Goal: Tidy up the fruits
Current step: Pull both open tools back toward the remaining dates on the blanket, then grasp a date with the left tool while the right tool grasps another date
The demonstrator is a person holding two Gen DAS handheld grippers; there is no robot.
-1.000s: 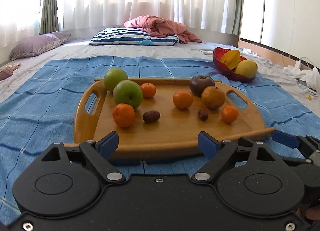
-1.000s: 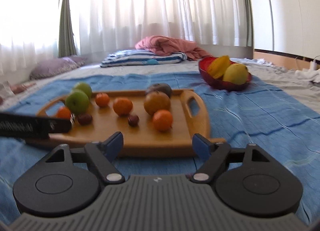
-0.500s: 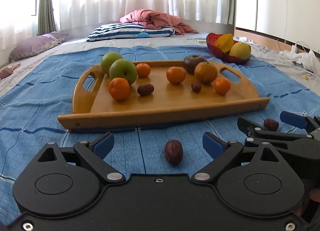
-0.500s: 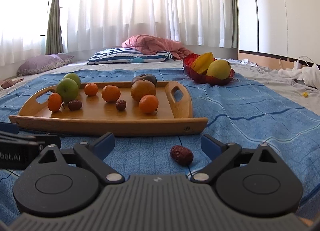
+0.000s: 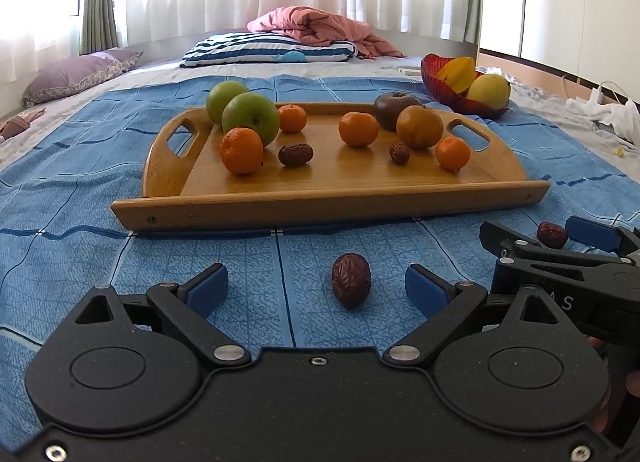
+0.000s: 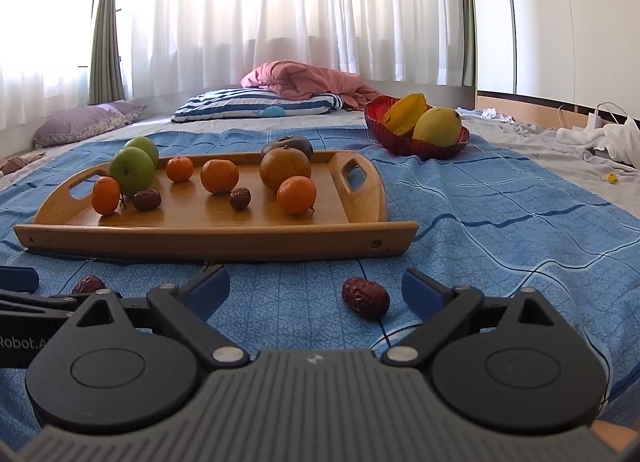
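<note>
A wrinkled red date (image 5: 351,280) lies on the blue blanket between the wide-apart fingers of my left gripper (image 5: 316,289), untouched. A second date (image 6: 365,297) lies between the fingers of my right gripper (image 6: 316,291), nearer the right pad, and it too is untouched. Both grippers are open, low over the blanket, just before the wooden tray (image 5: 328,210). The tray holds two green apples (image 5: 250,118), several oranges, two dates, a brown fruit and a dark purple one. In the left wrist view my right gripper (image 5: 560,250) is at the right edge.
A red bowl (image 6: 404,146) with a mango and a yellow star fruit stands behind the tray on the right. Striped and purple pillows and a pink quilt lie at the far end of the bed. White cloths and a cable lie at the right.
Both views have dropped and drawn back from the tray, so the two dates on the blanket now show between the fingers. Both pairs of jaws stand slightly wider. Hardly anything differs over the last half second.
</note>
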